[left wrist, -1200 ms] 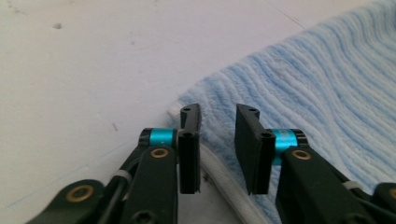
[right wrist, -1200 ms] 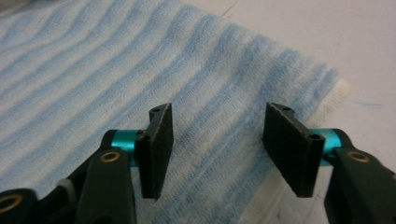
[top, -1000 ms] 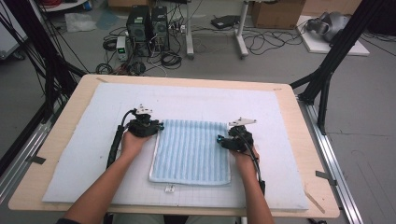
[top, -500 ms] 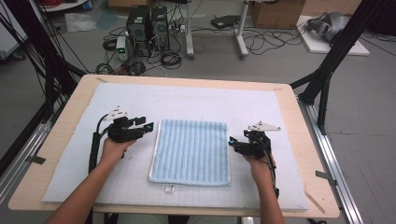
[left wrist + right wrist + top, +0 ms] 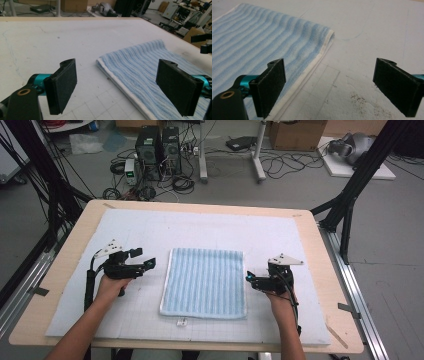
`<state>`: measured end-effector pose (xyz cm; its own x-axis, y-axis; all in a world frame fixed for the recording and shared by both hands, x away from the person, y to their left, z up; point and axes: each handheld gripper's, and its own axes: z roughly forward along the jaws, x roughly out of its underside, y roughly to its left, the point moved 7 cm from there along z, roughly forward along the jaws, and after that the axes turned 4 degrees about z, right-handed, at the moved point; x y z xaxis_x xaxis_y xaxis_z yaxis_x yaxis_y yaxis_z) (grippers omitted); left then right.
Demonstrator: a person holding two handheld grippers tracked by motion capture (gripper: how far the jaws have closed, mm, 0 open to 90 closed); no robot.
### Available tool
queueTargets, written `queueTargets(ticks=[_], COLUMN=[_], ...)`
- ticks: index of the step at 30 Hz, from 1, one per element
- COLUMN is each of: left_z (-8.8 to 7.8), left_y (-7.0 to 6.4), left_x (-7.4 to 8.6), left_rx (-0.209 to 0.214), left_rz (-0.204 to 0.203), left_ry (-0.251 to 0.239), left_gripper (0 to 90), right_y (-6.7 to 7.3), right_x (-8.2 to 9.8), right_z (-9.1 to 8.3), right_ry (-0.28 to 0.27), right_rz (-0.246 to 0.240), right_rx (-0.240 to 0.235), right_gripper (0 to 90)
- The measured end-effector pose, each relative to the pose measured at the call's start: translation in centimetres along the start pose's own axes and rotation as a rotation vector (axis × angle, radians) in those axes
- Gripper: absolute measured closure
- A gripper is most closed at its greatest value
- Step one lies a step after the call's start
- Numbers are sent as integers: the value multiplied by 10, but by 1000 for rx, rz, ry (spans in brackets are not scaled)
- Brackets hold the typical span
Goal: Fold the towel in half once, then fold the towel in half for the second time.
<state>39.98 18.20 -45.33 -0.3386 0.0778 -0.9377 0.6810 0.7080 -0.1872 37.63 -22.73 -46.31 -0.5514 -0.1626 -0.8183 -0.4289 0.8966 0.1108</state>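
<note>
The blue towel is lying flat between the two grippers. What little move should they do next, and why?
Probably bring each gripper in to its own side edge of the towel and close on it. The left gripper and right gripper both sit open beside the towel, holding nothing. The towel already looks folded, with layered edges, so another fold seems likely, but that is a guess.

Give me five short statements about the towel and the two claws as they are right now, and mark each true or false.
1. The blue striped towel lies flat on the white mat. True.
2. The left claw is shut on the towel. False: it is open, holding nothing.
3. The right claw is open. True.
4. The towel hangs off the table edge. False: it lies mid-mat.
5. A claw sits at each side of the towel. True.
</note>
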Motion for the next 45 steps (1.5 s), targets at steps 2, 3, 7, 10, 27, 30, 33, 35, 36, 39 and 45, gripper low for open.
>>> queueTargets(ticks=[2, 3, 7, 10, 27, 30, 33, 35, 36, 39, 45], left_z=[1, 2, 4, 6, 12, 18, 28, 36, 39, 50, 70], left_y=[-1, -2, -5, -6, -1, -1, 1, 2, 3, 8, 17], left_x=[1, 2, 5, 5, 2, -7, -14, -17, -19, -22, -17], left_rx=[-2, -2, -2, -2, -6, -14, -5, 10, 7, 10, -23], left_rz=[6, 7, 8, 11, -20, -11, -19, -29, -27, -31, -30], left_ry=[7, 9, 25, 25, 39, 53, 75, 96, 98, 130, 208], left_gripper=[205, 206, 207, 211, 167, 167, 172, 184, 194, 197, 212], right_y=[1, 2, 5, 6, 1, 2, 2, 2, 3, 4, 4], right_x=[1, 1, 2, 2, 4, 4, 3, 3, 3, 4, 4], right_z=[1, 1, 1, -1, 1, 1, -1, 0, 0, 1, 0], right_ry=[6, 11, 15, 13, 20, 20, 12, 12, 16, 17, 18], right_rz=[-5, -8, -21, -42, -10, -9, 0, -3, -1, -5, -5], right_rx=[-8, -11, -18, -23, -16, -22, -28, -31, -33, -35, -39], right_gripper=[103, 103, 103, 103, 103, 103, 103, 103, 103, 103, 103])
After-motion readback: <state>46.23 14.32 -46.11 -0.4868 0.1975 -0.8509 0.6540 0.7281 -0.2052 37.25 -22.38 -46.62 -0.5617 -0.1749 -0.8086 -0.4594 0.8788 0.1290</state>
